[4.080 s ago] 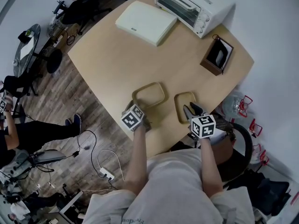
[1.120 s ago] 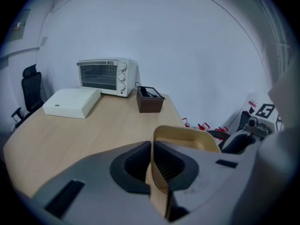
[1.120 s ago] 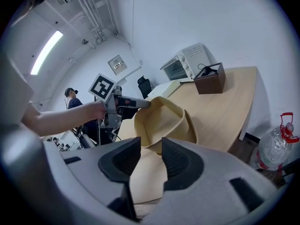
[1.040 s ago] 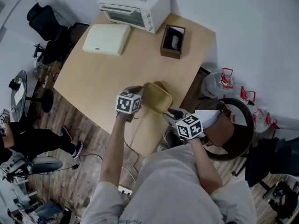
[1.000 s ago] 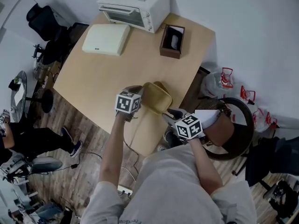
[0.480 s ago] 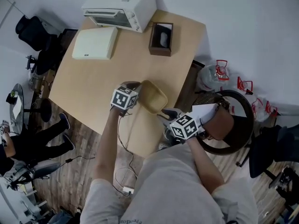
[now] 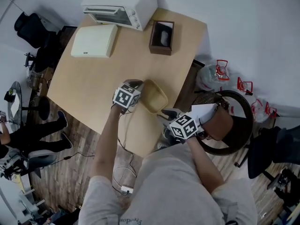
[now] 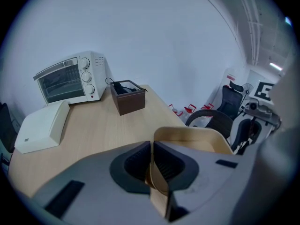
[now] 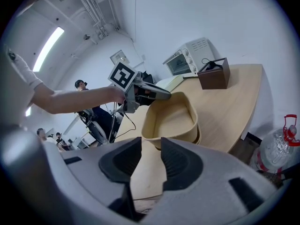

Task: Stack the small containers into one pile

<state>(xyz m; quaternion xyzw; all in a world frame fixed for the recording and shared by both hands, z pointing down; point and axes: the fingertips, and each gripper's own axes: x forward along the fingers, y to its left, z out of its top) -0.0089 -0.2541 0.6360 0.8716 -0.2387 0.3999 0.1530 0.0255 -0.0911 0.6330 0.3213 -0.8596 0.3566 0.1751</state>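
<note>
Pinching the top container point(image 7: 153, 96) by its left rim, the left gripper point(image 7: 136, 85) looked to be nesting it into the lower container point(image 9: 198, 136) at the table's point(image 7: 117, 55) near right edge. The right gripper point(image 7: 164, 114) sat just beside with jaws apart, probably ready to steady the pile.

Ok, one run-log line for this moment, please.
left gripper: shut on top container rim | right gripper: open at its near rim | lower container: nested beneath | table: pile near edge
</note>
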